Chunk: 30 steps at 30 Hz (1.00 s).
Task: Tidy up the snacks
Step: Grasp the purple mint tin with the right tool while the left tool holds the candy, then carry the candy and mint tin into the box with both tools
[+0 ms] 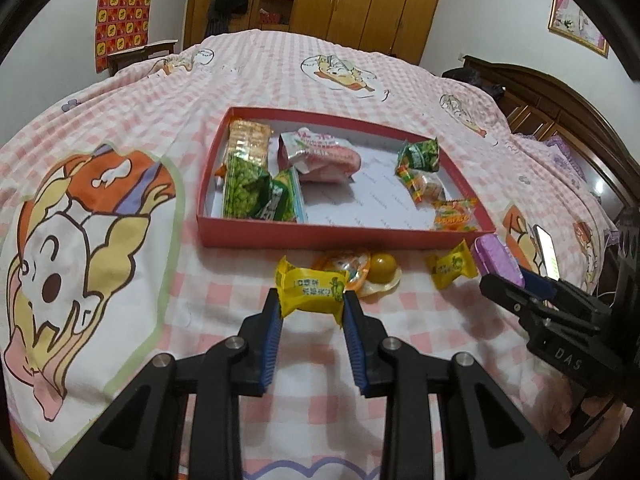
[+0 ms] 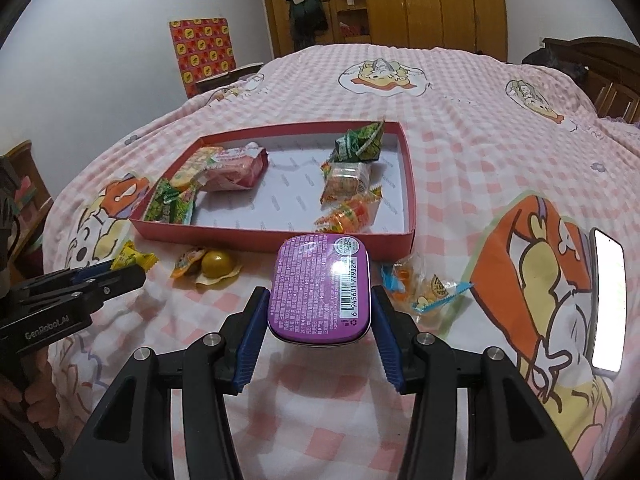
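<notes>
Left hand-held gripper [image 1: 311, 300] clamping yellow packet [image 1: 310, 289], right hand-held gripper [image 2: 320, 308] gripping purple tin [image 2: 318, 288], barcode 6945601779327

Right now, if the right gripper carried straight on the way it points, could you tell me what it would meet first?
Probably the red box: its near wall lies just beyond the purple tin that the right gripper holds. The gripper's height is unclear, so it might pass over the wall towards the orange candy packets inside.

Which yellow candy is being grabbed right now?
The left gripper holds one yellow-wrapped candy; the other yellow-wrapped candy lies loose by the red box.
</notes>
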Each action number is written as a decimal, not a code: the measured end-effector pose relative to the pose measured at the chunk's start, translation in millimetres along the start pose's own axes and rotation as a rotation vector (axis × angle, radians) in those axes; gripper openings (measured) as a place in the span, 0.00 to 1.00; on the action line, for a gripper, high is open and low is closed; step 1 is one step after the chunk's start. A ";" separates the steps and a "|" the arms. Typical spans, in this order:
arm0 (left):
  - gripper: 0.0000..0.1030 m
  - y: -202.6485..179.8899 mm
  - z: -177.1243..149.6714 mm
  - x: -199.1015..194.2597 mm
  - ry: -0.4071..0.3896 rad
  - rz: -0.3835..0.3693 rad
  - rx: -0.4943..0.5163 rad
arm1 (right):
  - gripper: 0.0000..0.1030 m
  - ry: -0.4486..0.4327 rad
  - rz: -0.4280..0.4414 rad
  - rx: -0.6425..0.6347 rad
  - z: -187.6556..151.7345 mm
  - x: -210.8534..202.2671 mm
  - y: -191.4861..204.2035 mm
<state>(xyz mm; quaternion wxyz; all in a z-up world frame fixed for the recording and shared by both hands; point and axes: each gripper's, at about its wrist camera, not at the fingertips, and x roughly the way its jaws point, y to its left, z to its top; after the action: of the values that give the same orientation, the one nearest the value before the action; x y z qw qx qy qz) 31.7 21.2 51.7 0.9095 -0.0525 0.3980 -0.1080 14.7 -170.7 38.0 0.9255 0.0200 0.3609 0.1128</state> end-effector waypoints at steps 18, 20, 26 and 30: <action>0.30 -9.8 21.0 -5.9 -0.048 -0.014 0.027 | 0.50 -0.050 0.022 -0.071 17.4 -5.3 15.3; 0.30 -12.2 25.7 -3.4 -0.052 -0.015 0.034 | 0.50 -0.047 0.029 -0.068 20.4 -3.2 15.2; 0.30 -17.2 40.7 4.8 -0.066 -0.013 0.047 | 0.50 -0.044 0.073 -0.050 32.9 0.6 12.1; 0.30 -18.4 50.6 13.1 -0.068 -0.013 0.049 | 0.50 -0.041 0.062 -0.063 41.4 6.6 12.1</action>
<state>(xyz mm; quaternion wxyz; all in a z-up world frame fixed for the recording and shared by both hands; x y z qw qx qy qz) 74.7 0.7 79.9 0.9228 -0.0367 0.3638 -0.1218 44.8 -155.6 65.6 0.9290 0.0043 0.3371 0.1525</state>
